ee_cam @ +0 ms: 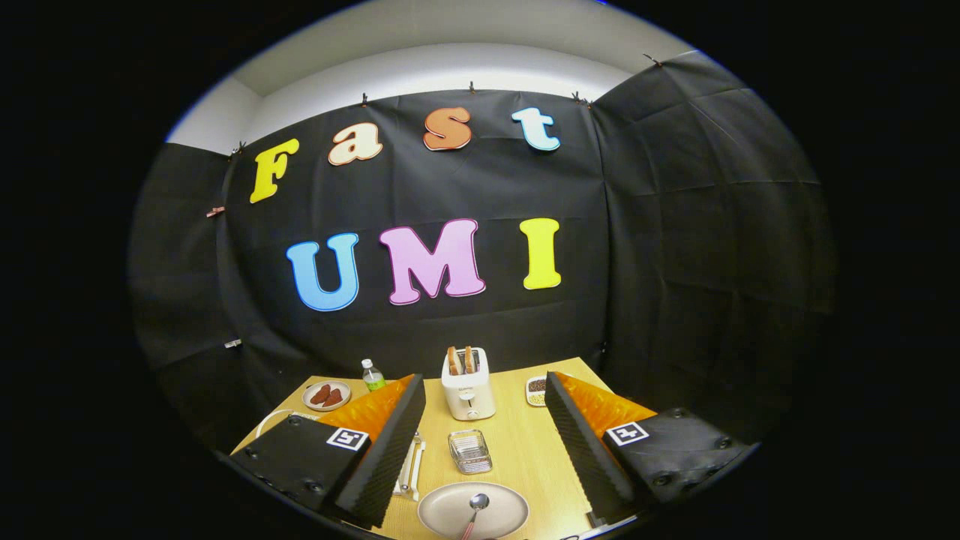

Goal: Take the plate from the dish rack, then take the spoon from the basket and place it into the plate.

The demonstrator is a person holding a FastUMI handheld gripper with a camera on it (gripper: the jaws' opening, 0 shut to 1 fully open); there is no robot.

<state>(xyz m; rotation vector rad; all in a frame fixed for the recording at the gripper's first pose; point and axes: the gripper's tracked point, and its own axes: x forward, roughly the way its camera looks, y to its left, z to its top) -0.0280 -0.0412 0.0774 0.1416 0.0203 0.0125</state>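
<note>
The gripper [480, 450] is spread wide with nothing between its two fingers, and it is raised above the wooden table [525, 450]. The plate [472, 510] lies flat on the table, below the fingertips and centred in the gap between them. The spoon [475, 510] rests in the plate: its bowl sits near the plate's middle, and its handle runs back toward the gripper, so its long axis follows the line of the fingers. The wire basket [470, 451] stands just beyond the plate and holds nothing. The dish rack [411, 469] lies beside the left finger. A toaster [467, 384] stands farther ahead. Judged from this layout, the placement is complete, and the only remaining move is to withdraw straight back without disturbing the handle.
</note>
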